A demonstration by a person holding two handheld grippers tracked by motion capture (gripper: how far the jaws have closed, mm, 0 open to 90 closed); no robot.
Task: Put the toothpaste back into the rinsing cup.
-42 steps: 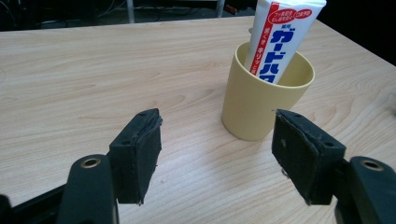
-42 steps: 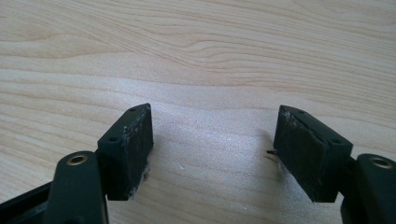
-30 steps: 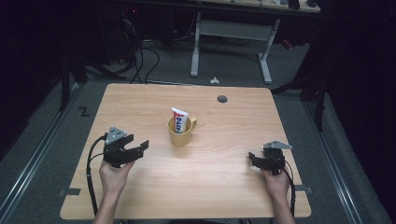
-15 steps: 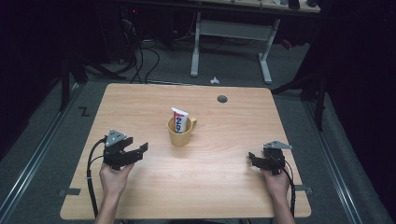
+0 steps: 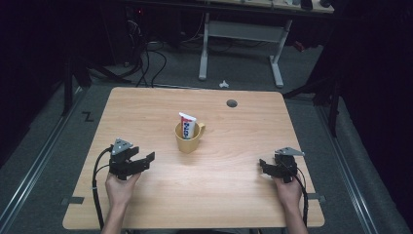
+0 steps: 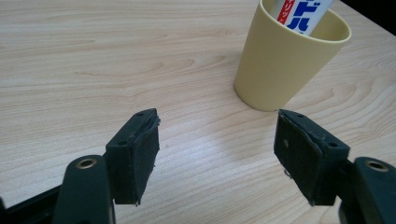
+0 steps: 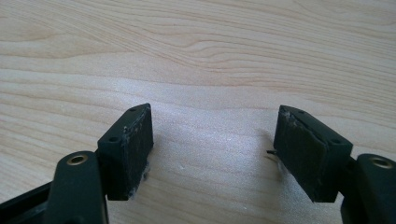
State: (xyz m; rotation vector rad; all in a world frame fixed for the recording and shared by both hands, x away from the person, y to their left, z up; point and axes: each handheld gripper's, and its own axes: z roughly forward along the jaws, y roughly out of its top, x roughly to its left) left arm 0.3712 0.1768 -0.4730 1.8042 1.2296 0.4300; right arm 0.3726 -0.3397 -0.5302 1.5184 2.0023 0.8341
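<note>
Toothpaste-holding yellow cup [image 5: 189, 138] stands upright near the middle of the wooden table [image 5: 234, 190], the toothpaste tube [image 5: 186, 125] leaning inside it. Left gripper [image 5: 146, 161] sits near the cup, jaws apart and empty. Right gripper [image 5: 263, 167] rests well apart from it, jaws apart, empty too.

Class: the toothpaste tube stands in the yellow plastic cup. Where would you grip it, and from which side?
Grip the white toothpaste tube by its upper end, which sticks out above the rim of the yellow plastic cup, coming from above. The cup wall hides its lower part. The open left gripper is probably nearer.
</note>
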